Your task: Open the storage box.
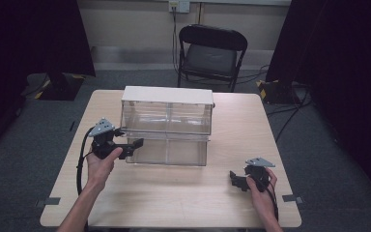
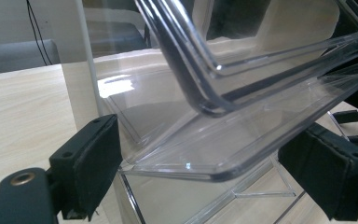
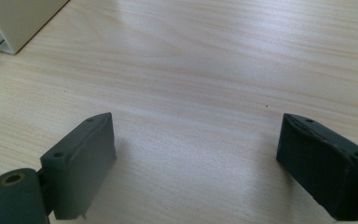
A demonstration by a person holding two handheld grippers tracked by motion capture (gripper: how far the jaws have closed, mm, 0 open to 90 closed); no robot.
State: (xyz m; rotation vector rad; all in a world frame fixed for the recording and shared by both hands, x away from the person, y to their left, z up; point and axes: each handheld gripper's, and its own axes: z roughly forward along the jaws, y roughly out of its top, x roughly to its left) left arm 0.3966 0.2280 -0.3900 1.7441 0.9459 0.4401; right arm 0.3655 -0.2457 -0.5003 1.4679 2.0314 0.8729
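On the left, the left tool point(image 1: 136, 143) sits at the front left corner of the clear drawer cabinet point(image 1: 166, 125), which stands on the tabletop point(image 1: 183, 193) toward its far side. The lower drawer point(image 1: 169, 151) is pulled partway out toward the person. In the left gripper view the 2 pads point(image 2: 91, 163) stand apart on either side of the drawer's clear front edge point(image 2: 200, 163) (whether either pad actually presses the plastic I cannot tell, as a gap seems to show on both sides).

To do this step well, I would judge that the tool should close squarely on the rim before any pull or push, with the motion kept level and straight along the drawer's track, so the light cabinet does not skid or tip.

To the right, the right tool point(image 1: 235, 180) rests low over bare tabletop, well apart from the cabinet, its 2 pads point(image 3: 81, 163) wide apart with nothing between them. It could usefully steady the cabinet's top point(image 1: 166, 94).
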